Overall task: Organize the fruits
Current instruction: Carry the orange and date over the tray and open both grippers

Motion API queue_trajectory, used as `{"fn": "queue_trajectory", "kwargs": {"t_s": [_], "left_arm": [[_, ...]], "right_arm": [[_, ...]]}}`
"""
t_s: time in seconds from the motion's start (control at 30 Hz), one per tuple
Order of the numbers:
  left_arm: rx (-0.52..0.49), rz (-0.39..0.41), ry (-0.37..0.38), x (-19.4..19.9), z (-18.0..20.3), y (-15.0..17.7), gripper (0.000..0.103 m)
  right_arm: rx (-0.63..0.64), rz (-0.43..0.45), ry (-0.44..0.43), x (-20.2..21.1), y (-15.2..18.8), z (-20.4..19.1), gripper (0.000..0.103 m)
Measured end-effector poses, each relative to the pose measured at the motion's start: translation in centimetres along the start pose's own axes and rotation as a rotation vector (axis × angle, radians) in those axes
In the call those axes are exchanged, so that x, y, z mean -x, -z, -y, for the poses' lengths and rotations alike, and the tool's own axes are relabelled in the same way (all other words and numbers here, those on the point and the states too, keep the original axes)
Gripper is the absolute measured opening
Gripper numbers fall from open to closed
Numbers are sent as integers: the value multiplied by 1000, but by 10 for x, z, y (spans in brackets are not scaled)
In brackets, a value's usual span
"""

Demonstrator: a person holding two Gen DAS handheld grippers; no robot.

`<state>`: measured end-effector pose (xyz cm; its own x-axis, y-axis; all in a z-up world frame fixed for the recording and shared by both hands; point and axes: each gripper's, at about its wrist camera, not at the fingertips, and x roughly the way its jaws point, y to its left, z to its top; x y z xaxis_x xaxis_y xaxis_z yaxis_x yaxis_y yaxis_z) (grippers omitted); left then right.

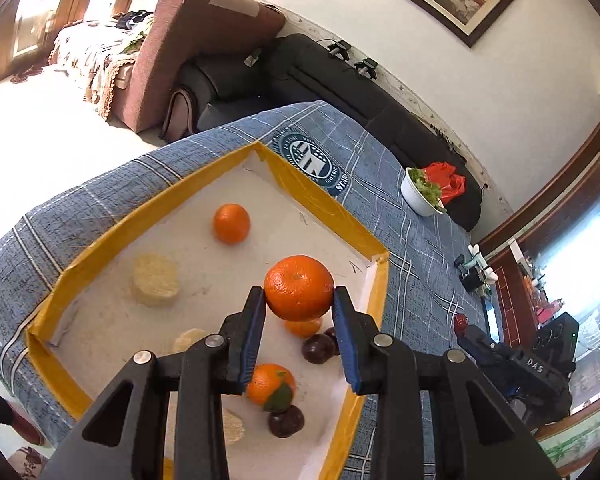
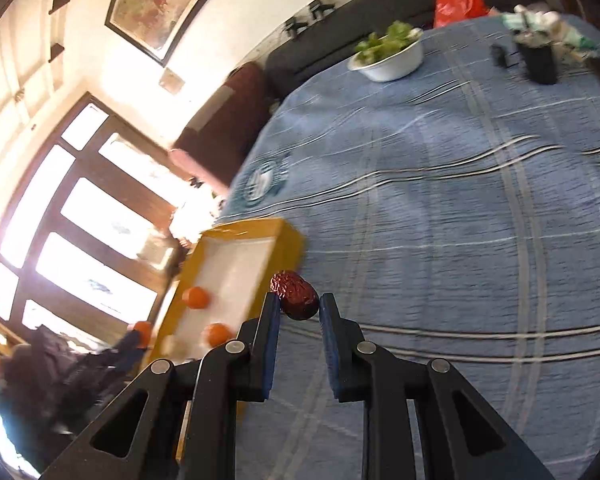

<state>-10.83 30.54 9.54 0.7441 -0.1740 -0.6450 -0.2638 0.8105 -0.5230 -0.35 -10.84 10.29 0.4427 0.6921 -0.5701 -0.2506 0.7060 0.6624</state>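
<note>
In the left wrist view, the left tongs [image 1: 299, 300] are seen at the lower middle of the frame, clamped on a tangerine [image 1: 299, 287] that is held above the yellow-rimmed tray [image 1: 320, 196]. On the white floor of the tray, another tangerine [image 1: 231, 223] is seen toward the upper left, a leafy one [image 1: 270, 383] lower down, and dark plums [image 1: 315, 348] beside it, with pale round pieces [image 1: 155, 285] scattered at the left. The fruit is still mixed, so the sorting is judged to be at an early or middle stage. The right tongs [image 1: 462, 325] are glimpsed at the right edge, with something red at their tip. In the right wrist view, blurred in places, those tongs [image 2: 299, 305] are shown clamped on a wrinkled red date [image 2: 295, 294], held over the blue checked cloth of the bench [image 2: 440, 200], just beside the tray [image 2: 288, 240] at the left. Only this view makes the held fruit plain; only the left view shows the tray's whole contents. A white bowl of greens [image 2: 392, 60] is visible at the upper middle.
</note>
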Motion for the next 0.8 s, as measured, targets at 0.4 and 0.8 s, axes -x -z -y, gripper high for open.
{"fn": "queue_trajectory", "kwargs": {"t_s": [0.4, 0.8], "left_arm": [[-4, -20, -115, -16, -38, -8, 33], [-41, -60, -138, -33, -40, -20, 48]], "right_arm": [[190, -174, 3, -105, 16, -109, 23], [313, -231, 118, -171, 28, -131, 33]]}}
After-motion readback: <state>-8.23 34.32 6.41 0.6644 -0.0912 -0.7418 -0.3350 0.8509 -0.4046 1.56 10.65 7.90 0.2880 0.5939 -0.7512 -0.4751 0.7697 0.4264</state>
